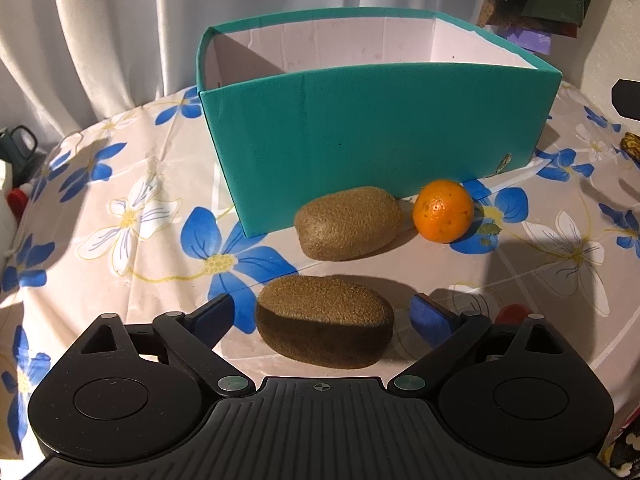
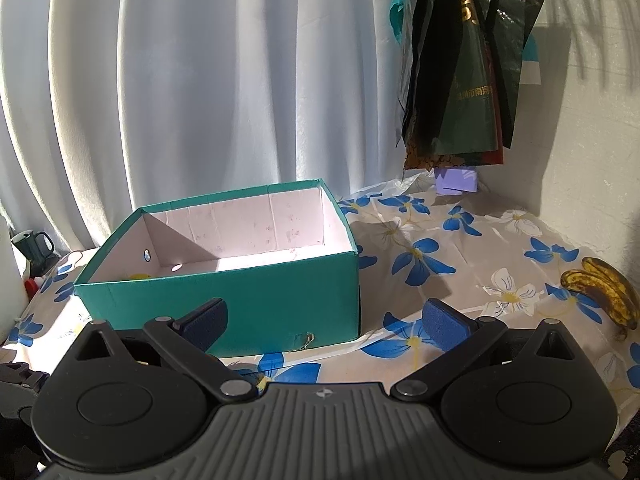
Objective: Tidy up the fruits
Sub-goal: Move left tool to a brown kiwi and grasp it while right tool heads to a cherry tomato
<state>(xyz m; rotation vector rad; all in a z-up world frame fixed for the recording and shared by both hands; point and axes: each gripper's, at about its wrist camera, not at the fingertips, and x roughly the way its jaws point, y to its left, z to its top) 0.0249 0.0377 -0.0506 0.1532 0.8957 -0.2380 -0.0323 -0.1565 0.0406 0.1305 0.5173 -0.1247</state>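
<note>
A teal open box (image 1: 360,120) stands on the flowered tablecloth; it also shows in the right wrist view (image 2: 224,304), with a bit of something yellow inside at its near left corner. In front of it lie two kiwis and a mandarin (image 1: 443,211). My left gripper (image 1: 324,312) is open, its blue pads either side of the near kiwi (image 1: 324,328) without touching it. The far kiwi (image 1: 348,223) lies against the box. My right gripper (image 2: 324,320) is open and empty, held above the table before the box. Spotted bananas (image 2: 604,292) lie at the right.
White curtains hang behind the round table (image 1: 120,184). Dark bags (image 2: 460,60) hang on the wall at the back right. A dark mug (image 2: 34,246) and a red-capped item (image 1: 18,200) stand off the table's left edge.
</note>
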